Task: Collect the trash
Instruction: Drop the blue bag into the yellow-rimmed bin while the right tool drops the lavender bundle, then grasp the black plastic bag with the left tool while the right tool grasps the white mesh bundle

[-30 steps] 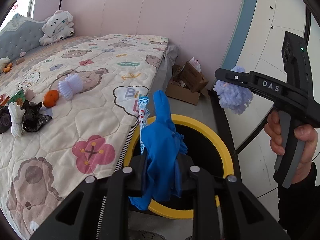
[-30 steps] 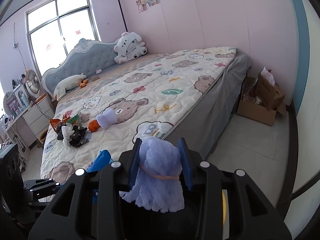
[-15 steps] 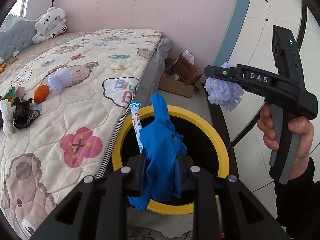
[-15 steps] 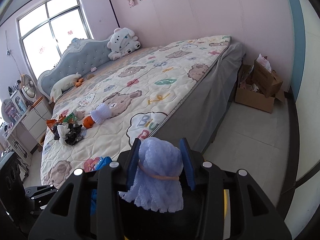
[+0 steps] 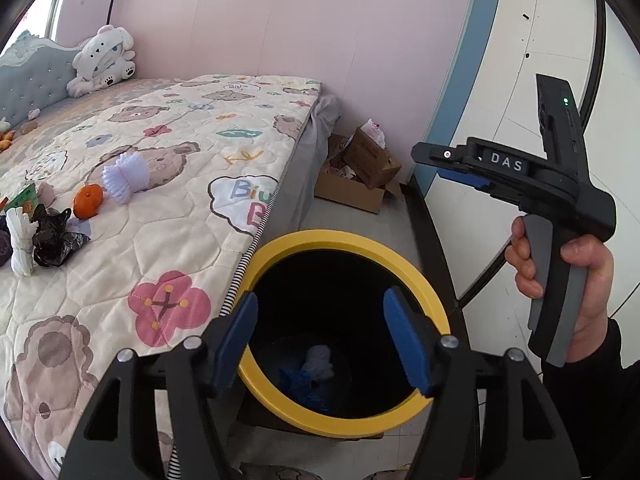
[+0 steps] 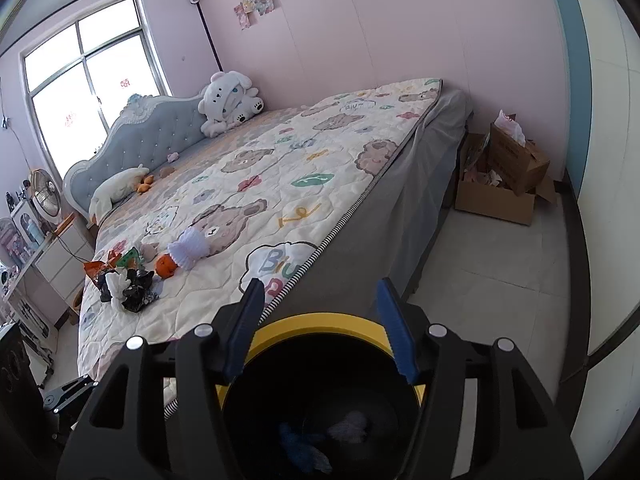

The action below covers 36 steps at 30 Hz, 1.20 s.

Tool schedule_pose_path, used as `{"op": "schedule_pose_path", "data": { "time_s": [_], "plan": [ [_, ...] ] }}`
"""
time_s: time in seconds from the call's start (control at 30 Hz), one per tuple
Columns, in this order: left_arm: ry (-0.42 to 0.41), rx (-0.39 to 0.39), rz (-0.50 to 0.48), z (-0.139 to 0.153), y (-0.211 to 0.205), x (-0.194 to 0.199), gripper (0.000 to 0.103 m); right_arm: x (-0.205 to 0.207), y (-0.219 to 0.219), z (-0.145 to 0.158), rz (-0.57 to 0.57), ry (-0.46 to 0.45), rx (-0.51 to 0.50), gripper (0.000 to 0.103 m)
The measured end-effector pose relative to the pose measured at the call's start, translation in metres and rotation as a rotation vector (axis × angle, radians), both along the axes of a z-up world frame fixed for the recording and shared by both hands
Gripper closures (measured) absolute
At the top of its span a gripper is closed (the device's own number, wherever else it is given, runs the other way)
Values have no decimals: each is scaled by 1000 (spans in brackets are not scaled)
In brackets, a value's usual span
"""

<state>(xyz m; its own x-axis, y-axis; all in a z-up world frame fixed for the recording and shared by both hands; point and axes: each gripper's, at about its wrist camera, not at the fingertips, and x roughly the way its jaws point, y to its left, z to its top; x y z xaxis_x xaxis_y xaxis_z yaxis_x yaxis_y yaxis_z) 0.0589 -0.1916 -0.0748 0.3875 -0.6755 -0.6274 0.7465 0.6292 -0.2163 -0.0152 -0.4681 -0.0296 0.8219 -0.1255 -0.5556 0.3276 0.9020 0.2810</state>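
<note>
A black bin with a yellow rim (image 5: pixel 424 276) stands on the floor at the bed's foot. Inside it lie a blue glove (image 5: pixel 298 384) and a lilac fluffy wad (image 5: pixel 318 362); both also show in the right wrist view, the glove (image 6: pixel 298 446) beside the wad (image 6: pixel 352 426). My left gripper (image 5: pixel 322 336) is open and empty above the bin. My right gripper (image 6: pixel 320 324) is open and empty over the bin's rim (image 6: pixel 320 322); it also shows in the left wrist view (image 5: pixel 460 164). More trash lies on the bed: a white fluffy wad (image 5: pixel 126 178), an orange (image 5: pixel 88 206), black plastic (image 5: pixel 54 236).
The bed (image 5: pixel 192 168) with a bear quilt fills the left side; its corner touches the bin. An open cardboard box (image 5: pixel 356 178) sits by the pink wall. A white wall panel (image 5: pixel 520 60) is on the right. A plush toy (image 6: pixel 230 102) leans on the headboard.
Both grippers have opened. The blue glove and the lilac wad have dropped into the bin.
</note>
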Motion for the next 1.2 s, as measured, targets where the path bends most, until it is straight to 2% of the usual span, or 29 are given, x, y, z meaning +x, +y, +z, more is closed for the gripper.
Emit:
{"op": "schedule_pose_path", "data": {
  "time_s": [0.33, 0.47, 0.73, 1.2],
  "plan": [
    [-41, -20, 94, 12, 21, 15, 22, 7, 5, 1, 13, -7, -7, 41],
    [-67, -24, 145, 16, 36, 26, 20, 19, 12, 4, 33, -12, -10, 40],
    [-109, -35, 264, 25, 77, 51, 15, 56, 46, 11, 102, -19, -37, 37],
    [-156, -41, 466, 40, 157, 101, 8, 137, 109, 18, 227, -25, -48, 26]
  ]
}}
